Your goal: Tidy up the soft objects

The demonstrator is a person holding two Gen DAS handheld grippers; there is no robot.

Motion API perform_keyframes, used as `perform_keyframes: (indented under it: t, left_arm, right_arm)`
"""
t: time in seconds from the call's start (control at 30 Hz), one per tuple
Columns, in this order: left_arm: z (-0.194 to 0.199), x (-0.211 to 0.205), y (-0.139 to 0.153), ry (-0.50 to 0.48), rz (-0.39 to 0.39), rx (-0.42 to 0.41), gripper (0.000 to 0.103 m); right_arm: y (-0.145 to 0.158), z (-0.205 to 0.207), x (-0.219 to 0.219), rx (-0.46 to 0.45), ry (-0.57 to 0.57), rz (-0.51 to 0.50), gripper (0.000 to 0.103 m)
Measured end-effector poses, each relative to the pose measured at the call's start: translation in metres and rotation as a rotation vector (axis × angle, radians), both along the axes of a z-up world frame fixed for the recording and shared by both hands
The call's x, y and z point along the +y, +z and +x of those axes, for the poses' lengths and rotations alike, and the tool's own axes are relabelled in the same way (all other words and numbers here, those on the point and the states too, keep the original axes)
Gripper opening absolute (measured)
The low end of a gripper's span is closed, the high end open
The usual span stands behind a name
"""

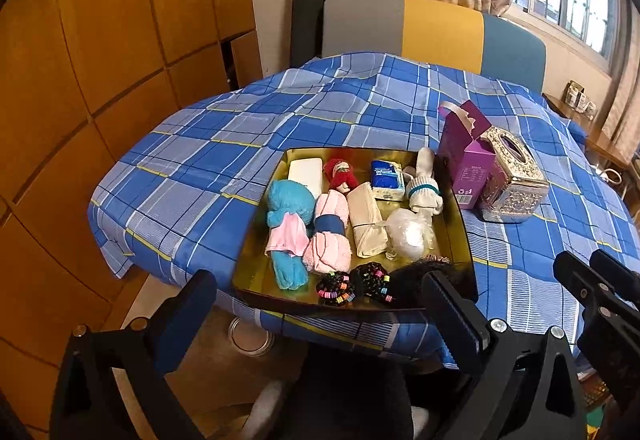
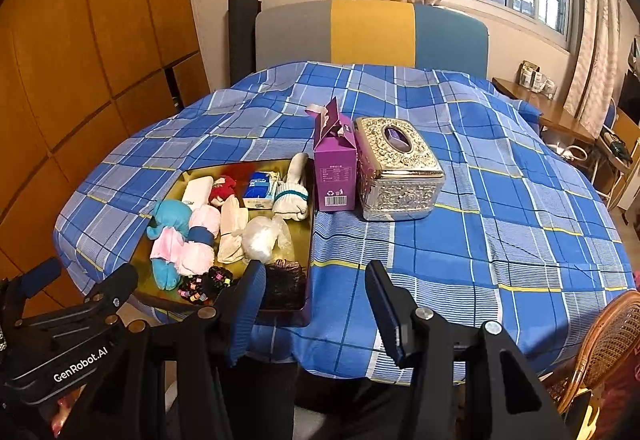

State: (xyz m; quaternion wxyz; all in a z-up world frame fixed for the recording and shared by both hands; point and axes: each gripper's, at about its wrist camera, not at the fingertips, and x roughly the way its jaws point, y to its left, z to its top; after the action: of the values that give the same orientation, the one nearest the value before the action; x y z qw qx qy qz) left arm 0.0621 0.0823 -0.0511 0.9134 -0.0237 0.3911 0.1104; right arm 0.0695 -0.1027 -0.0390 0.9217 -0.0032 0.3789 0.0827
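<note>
A gold tray [image 1: 256, 232] [image 2: 306, 240] lies near the front edge of the checked table and holds several soft items: a blue plush in a pink dress [image 1: 289, 224] [image 2: 170, 228], a pink rolled towel [image 1: 328, 232] [image 2: 202, 236], a cream roll [image 1: 366, 220], a red doll [image 1: 340, 173] [image 2: 222, 189], a tissue pack [image 1: 387, 179] [image 2: 258, 189], white socks [image 1: 424, 185] [image 2: 292, 191], a clear bag [image 1: 408, 236] and black beaded scrunchies [image 1: 352, 284] [image 2: 208, 282]. My left gripper [image 1: 320, 300] hangs open before the tray's front edge. My right gripper [image 2: 314, 292] stands open over the cloth right of the tray, empty.
A purple carton [image 2: 334, 167] [image 1: 466, 163] and an ornate silver tissue box [image 2: 396, 167] [image 1: 512, 179] stand right of the tray. A padded chair back [image 2: 372, 31] rises behind the table. A wicker chair [image 2: 608, 336] is at the near right, wooden cupboards [image 1: 100, 79] on the left.
</note>
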Motion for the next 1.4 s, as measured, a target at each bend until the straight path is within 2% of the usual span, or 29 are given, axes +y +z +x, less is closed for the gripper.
perform_keyframes:
  t: [1.4]
  left_arm:
    - [0.0000,0.0003,-0.0001,-0.015,-0.010,0.015,0.103]
  right_arm:
    - [-0.0029,0.0023,-0.0019,0.016,-0.012,-0.003,0.052]
